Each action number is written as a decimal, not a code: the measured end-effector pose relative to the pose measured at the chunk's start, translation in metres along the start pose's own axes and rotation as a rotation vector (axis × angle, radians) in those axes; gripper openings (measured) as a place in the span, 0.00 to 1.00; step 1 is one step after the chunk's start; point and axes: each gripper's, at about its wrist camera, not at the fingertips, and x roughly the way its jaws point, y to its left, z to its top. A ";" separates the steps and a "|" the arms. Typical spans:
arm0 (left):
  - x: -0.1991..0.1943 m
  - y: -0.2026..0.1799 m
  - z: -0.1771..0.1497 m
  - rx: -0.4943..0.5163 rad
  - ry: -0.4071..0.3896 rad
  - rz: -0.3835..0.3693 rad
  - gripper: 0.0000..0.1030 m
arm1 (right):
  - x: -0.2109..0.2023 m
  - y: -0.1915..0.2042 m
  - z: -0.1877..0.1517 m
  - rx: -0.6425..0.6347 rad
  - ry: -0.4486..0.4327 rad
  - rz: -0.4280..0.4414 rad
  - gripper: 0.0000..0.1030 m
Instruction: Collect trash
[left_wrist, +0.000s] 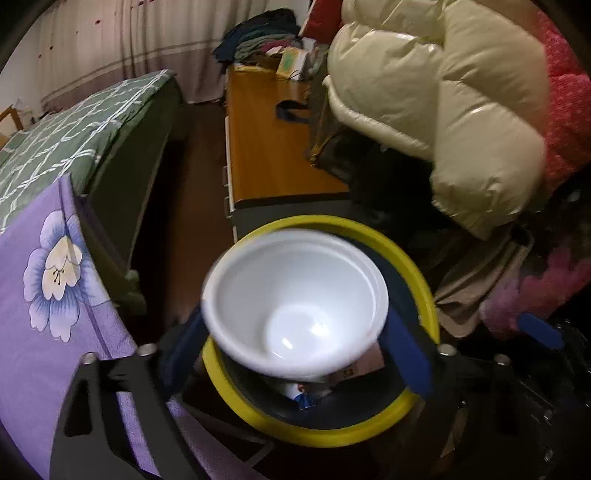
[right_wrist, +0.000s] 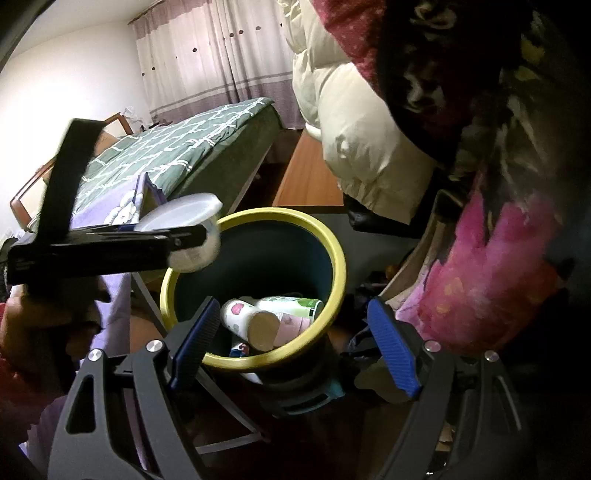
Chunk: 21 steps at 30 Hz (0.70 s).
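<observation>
My left gripper (left_wrist: 295, 354) is shut on a white disposable bowl (left_wrist: 295, 302) and holds it over the mouth of a dark bin with a yellow rim (left_wrist: 417, 273). In the right wrist view the left gripper (right_wrist: 199, 236) holds the bowl (right_wrist: 184, 218) at the bin's far left rim (right_wrist: 332, 243). Paper cups (right_wrist: 258, 317) and other trash lie inside the bin. My right gripper (right_wrist: 295, 343) is open and empty, its blue pads (right_wrist: 395, 347) either side of the bin's near rim.
A bed with a green checked cover (left_wrist: 74, 125) is on the left. A purple flowered cloth (left_wrist: 51, 266) hangs beside the bin. An orange wooden cabinet (left_wrist: 273, 140) stands behind it. A cream puffer jacket (left_wrist: 443, 103) and pink clothes (right_wrist: 491, 266) hang on the right.
</observation>
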 end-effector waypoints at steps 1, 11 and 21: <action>-0.004 0.000 -0.002 -0.007 -0.013 0.011 0.91 | 0.000 0.001 0.000 -0.002 0.000 0.003 0.76; -0.156 0.052 -0.084 -0.078 -0.223 0.153 0.95 | -0.014 0.047 -0.001 -0.086 -0.022 0.093 0.76; -0.312 0.126 -0.206 -0.308 -0.371 0.390 0.95 | -0.060 0.112 -0.004 -0.209 -0.096 0.191 0.76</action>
